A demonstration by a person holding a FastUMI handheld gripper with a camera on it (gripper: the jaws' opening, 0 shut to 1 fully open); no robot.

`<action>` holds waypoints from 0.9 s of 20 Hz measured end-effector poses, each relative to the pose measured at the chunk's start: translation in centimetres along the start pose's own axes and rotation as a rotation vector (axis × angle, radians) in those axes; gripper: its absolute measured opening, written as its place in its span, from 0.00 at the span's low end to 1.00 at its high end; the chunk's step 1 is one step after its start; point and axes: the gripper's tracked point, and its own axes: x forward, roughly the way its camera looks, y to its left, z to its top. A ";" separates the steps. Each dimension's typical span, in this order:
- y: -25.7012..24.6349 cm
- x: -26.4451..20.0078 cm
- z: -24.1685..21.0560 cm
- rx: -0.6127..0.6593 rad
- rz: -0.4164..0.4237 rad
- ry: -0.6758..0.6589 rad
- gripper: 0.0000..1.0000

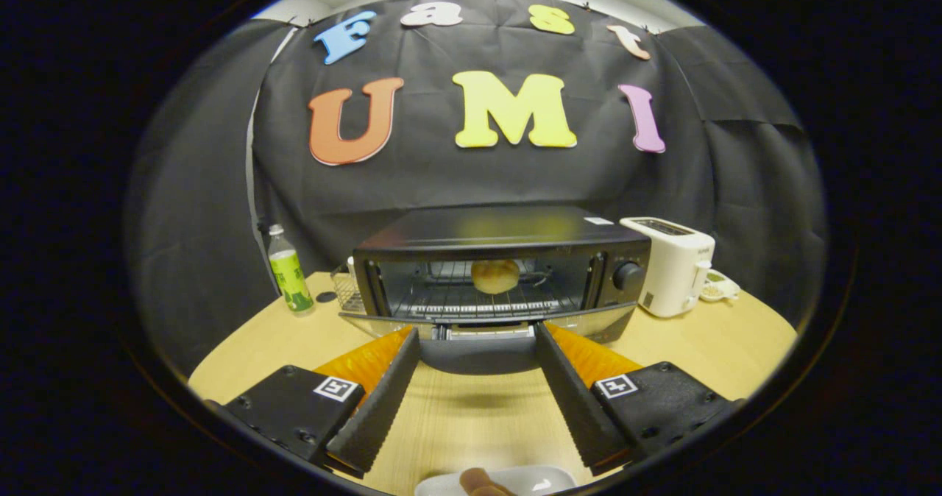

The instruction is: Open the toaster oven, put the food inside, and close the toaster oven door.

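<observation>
gripper [477,332]: fingers spread, empty | toaster oven [500,271]: door down, just ahead | bun [495,276]: on rack inside

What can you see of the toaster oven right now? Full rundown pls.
The toaster oven is a black box with a glossy flat top, standing upright on the wooden table just beyond the open gripper. Its door is dropped open toward the fingers, reflective, with a handle at its front edge. Inside, a wire rack carries a round bun. A round knob sits on the panel at one side, next to the white toaster. Nothing grips the oven.
</observation>
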 end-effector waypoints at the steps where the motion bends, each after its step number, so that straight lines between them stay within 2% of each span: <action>1: 0.0 0.3 0.5 -0.003 0.016 -0.012 1.00; 3: 0.1 0.7 1.0 0.030 0.048 -0.018 1.00; 9: -1.4 -2.2 3.3 0.018 0.008 -0.039 1.00; 15: -1.3 -9.4 9.6 -0.075 -0.011 -0.112 1.00; 18: 0.1 -14.2 13.7 -0.070 0.015 -0.164 1.00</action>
